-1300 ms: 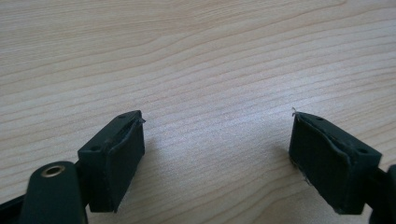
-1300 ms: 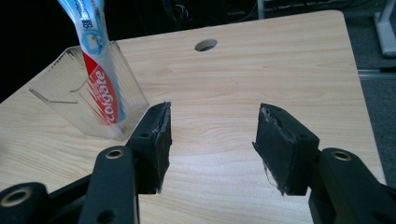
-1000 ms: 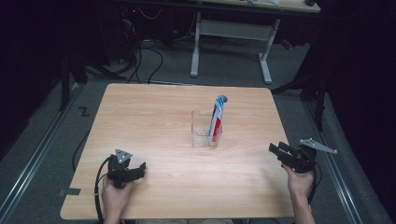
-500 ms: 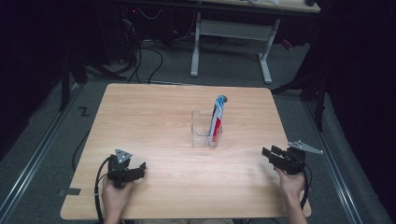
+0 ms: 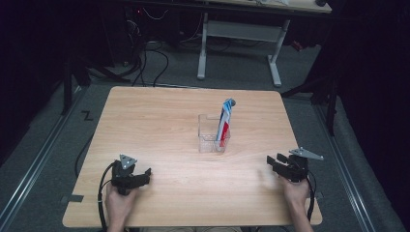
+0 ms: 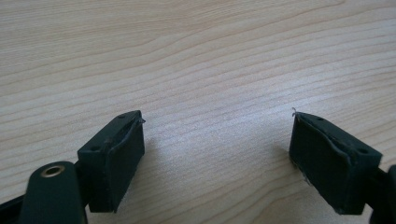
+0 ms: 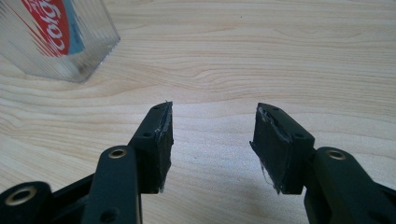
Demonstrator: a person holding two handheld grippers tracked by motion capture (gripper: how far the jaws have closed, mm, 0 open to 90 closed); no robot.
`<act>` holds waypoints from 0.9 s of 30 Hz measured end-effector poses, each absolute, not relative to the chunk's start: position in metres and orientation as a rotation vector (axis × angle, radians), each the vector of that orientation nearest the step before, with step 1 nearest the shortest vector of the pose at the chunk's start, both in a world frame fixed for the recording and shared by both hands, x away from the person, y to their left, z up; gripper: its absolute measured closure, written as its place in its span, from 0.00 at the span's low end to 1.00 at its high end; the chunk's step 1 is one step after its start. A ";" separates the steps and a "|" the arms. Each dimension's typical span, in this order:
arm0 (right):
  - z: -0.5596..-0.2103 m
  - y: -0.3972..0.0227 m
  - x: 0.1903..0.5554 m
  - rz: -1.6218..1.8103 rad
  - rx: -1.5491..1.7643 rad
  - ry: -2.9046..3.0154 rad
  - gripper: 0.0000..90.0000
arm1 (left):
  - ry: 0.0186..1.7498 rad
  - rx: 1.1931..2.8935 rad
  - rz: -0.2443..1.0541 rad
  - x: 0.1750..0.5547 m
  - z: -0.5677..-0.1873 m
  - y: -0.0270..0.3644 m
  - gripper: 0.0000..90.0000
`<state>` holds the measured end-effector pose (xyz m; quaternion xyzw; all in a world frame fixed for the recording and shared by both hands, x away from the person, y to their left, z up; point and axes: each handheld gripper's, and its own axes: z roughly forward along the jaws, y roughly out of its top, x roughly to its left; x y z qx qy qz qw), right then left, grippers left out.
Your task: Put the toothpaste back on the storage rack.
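Grippers left (image 5: 138, 178) and right (image 5: 278, 166) near table (image 5: 159, 116) front edge, jaws spread, bare wood between

You have one wooden tabletop (image 5: 164, 125) in front of you; on it stands one clear plastic container (image 5: 213, 135); inside it is one red, white and blue toothpaste tube (image 5: 224, 121); you hold two tongs, the left tongs (image 5: 140, 176) and the right tongs (image 5: 275, 164); behind stands one white-legged desk (image 5: 241, 29).
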<state>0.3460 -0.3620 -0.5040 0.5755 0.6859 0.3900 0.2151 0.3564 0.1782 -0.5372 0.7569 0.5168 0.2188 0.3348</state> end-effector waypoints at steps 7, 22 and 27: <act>-0.516 -0.355 0.349 1.035 1.595 1.925 0.53 | 1.348 1.976 0.571 0.356 -0.537 0.178 0.20; -0.529 -0.346 0.348 0.912 1.539 1.945 0.52 | 1.349 1.976 0.571 0.357 -0.537 0.178 0.20; -0.529 -0.343 0.349 0.893 1.525 1.957 0.51 | 1.349 1.975 0.571 0.357 -0.537 0.178 0.20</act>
